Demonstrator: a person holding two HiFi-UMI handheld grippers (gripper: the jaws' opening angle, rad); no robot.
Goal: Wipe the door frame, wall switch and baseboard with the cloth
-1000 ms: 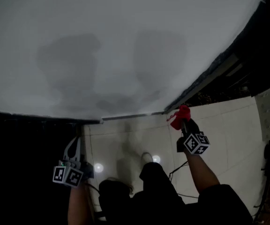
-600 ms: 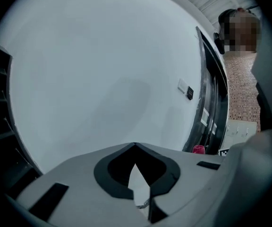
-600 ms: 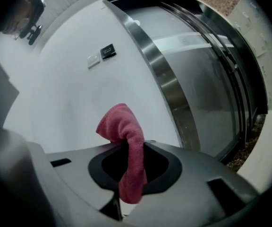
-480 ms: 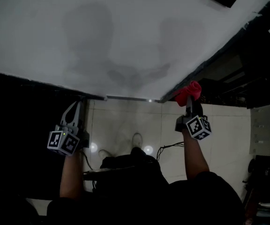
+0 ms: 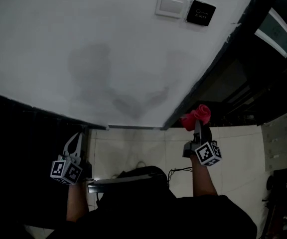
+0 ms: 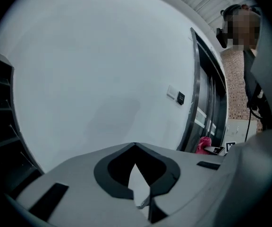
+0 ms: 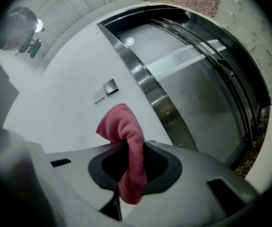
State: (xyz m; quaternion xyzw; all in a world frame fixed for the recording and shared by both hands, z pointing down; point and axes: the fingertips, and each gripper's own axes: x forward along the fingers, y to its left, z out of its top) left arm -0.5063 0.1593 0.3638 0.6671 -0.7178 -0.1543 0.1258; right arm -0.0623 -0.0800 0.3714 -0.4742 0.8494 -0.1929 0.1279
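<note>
Right gripper (image 7: pixel 136 145) clamps a red cloth (image 7: pixel 123 122), which runs down between its jaws and bunches above the tips. Just past the cloth is the door frame (image 7: pixel 150 91), a dark metal band, with glass (image 7: pixel 197 84) on its right. Left of the frame and farther up the wall (image 5: pixel 83 39) sit the white switch (image 5: pixel 172 5) and a black plate (image 5: pixel 201 13) beside it, both well apart from the cloth. Left gripper (image 6: pixel 135 144) is closed on nothing, tips together, pointing at bare wall, well to the left of the right one. Ahead of both, at the wall's foot, the baseboard (image 5: pixel 133 127) meets pale floor tiles (image 5: pixel 128 148)
</note>
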